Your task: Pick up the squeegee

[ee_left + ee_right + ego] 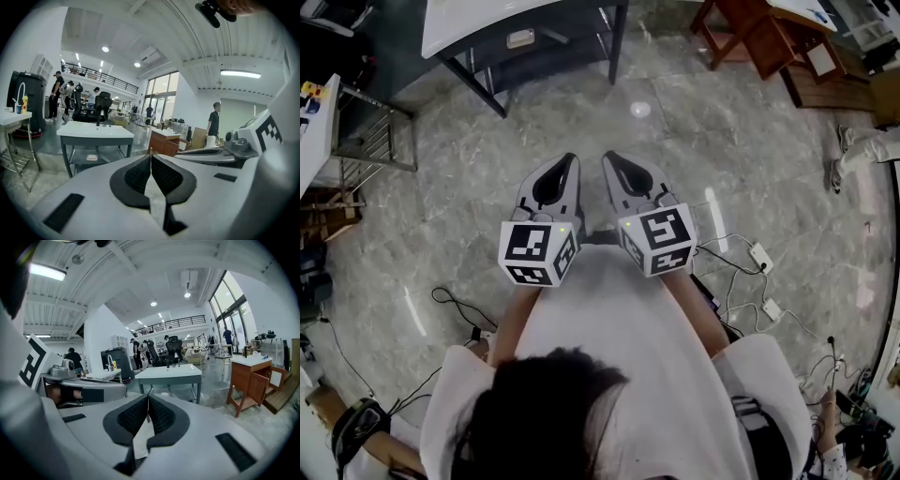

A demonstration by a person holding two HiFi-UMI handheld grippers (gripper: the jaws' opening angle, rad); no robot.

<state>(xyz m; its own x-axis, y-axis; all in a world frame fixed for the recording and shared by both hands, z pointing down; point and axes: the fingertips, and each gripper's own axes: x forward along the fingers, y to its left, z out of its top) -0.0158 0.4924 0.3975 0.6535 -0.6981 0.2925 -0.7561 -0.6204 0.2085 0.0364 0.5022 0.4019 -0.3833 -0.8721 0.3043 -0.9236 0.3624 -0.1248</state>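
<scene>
Left tongs [566, 165] closed, empty; right tongs [613, 162] likewise.

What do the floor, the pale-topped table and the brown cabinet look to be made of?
Floor: polished stone or marble-look tile, judging by the grey veining and glossy light reflections.
Table: smooth pale top, possibly laminate, on a dark frame that looks like painted metal.
Cabinet: reddish-brown wood or veneer with a satin look; the grain is too small to make out.
</scene>
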